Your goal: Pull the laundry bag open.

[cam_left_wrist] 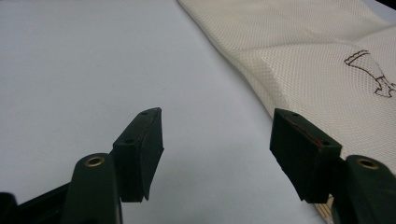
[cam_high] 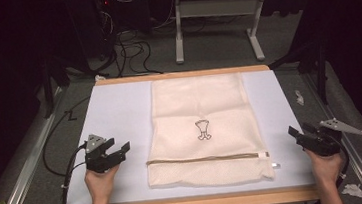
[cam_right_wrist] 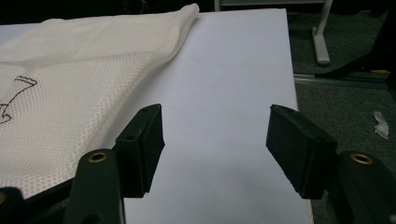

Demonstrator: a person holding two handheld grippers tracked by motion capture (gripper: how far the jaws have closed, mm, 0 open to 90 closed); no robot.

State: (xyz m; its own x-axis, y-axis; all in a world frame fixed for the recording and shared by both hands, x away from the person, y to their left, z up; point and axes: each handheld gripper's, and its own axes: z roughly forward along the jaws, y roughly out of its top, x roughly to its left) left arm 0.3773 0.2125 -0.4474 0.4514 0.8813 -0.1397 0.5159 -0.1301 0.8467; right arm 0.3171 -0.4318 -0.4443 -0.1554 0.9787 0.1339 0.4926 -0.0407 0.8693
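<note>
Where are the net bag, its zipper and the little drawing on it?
Mesh bag (cam_high: 199, 100): high view, on its upper cloth.
Zipper (cam_high: 204, 158): high view, middle of the brown line.
Drawing (cam_high: 203, 130): high view, centre of the dark outline.

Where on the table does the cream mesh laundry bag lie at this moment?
In the high view, the mesh laundry bag lies flat along the middle of the white table, zip end nearest the person, between the left claw and the right claw.
</note>
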